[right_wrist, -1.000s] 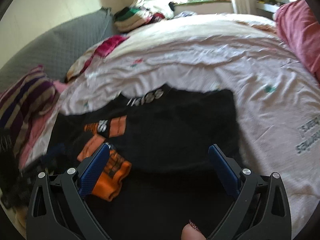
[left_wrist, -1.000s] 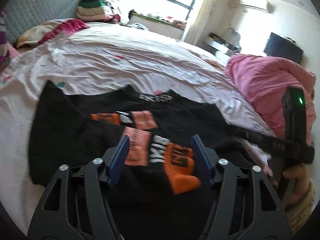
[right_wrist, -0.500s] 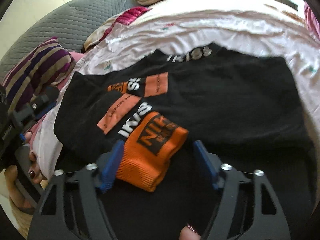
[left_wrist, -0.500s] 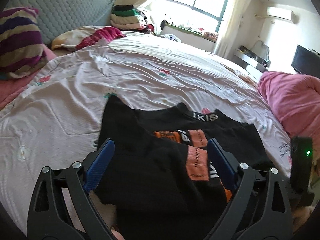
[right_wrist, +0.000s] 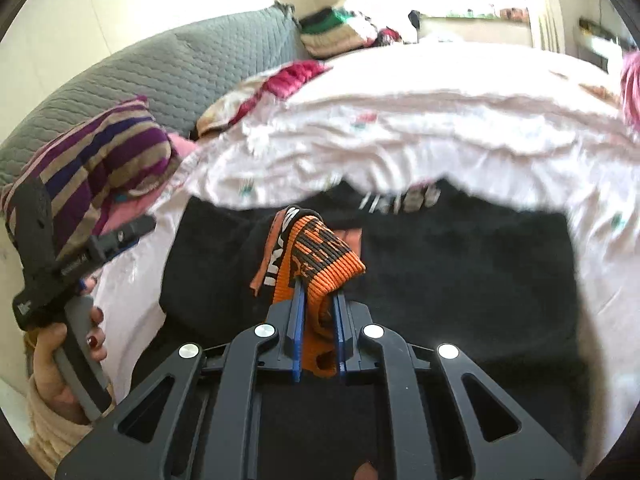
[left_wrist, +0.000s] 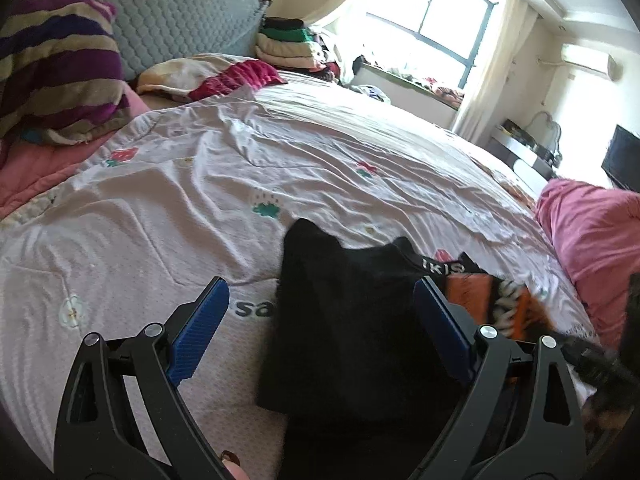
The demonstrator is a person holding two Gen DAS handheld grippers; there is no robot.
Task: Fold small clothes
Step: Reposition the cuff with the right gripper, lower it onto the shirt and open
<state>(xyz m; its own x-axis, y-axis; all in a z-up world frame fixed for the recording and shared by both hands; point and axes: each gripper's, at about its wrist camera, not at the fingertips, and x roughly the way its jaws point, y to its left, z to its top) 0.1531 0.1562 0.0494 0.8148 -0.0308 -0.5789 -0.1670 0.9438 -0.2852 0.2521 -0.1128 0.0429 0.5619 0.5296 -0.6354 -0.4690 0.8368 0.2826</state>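
Note:
A black garment (left_wrist: 352, 320) with orange and white lettered sleeve bands lies on the bed. In the right wrist view it (right_wrist: 460, 264) spreads flat across the sheet. My right gripper (right_wrist: 318, 304) is shut on the orange ribbed cuff (right_wrist: 324, 256) of a sleeve and holds it lifted above the garment's left half. My left gripper (left_wrist: 320, 320) is open and empty, low over the garment's left edge. It also shows at the left of the right wrist view (right_wrist: 80, 248), held in a hand. The orange cuff appears blurred in the left wrist view (left_wrist: 500, 308).
A pale pink sheet (left_wrist: 200, 200) covers the bed. A striped pillow (left_wrist: 56, 72) and grey quilted headboard (left_wrist: 168, 20) are at the left. Folded clothes (left_wrist: 288, 44) are stacked at the back. A pink duvet (left_wrist: 592, 232) lies at the right.
My right gripper has closed on the orange cuff and lifted it off the garment. My left gripper has shifted left, away from the sleeve, and stays open.

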